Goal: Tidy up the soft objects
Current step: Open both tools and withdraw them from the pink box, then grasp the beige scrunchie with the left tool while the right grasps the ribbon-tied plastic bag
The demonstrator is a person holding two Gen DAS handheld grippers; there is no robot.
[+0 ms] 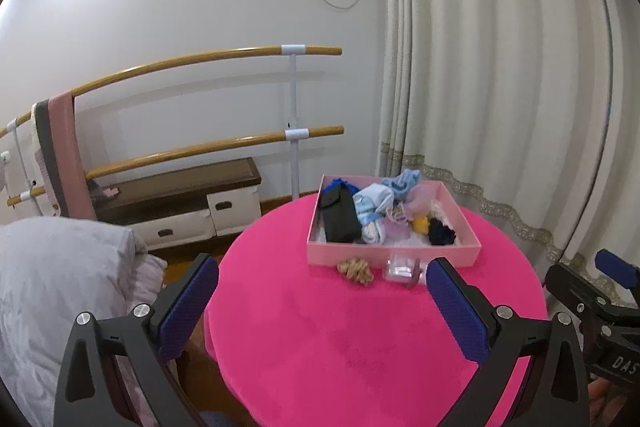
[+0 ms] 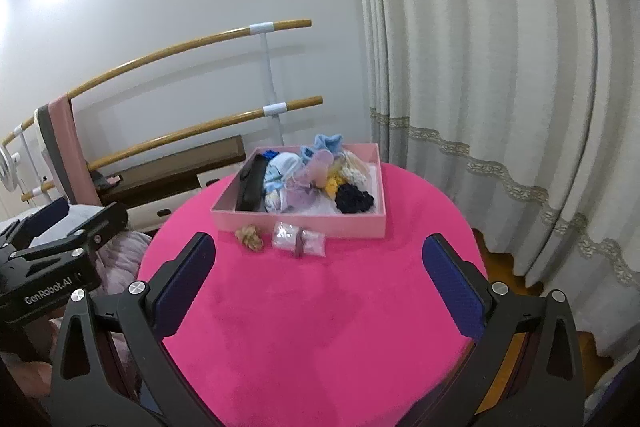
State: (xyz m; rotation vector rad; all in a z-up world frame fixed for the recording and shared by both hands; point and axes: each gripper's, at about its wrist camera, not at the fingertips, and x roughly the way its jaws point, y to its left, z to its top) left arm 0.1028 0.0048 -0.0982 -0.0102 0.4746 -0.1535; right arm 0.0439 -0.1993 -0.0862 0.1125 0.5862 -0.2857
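On the pink table (image 2: 320, 307): 1 pink box (image 2: 300, 223) w/ approx. 8 soft items, 1 tan scrunchie (image 2: 250, 237), 1 clear pouch (image 2: 298, 241), plus 2 grippers.

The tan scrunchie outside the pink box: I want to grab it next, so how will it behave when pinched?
The tan scrunchie looks like ruffled, bunched fabric, so it will probably squash and flop rather than hold shape. It seems light, and on the fuzzy pink tablecloth it likely drags rather than rolls. Its folds should give the right gripper pads easy purchase.

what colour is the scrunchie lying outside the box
Tan or beige scrunchie, clearest in the right wrist view.
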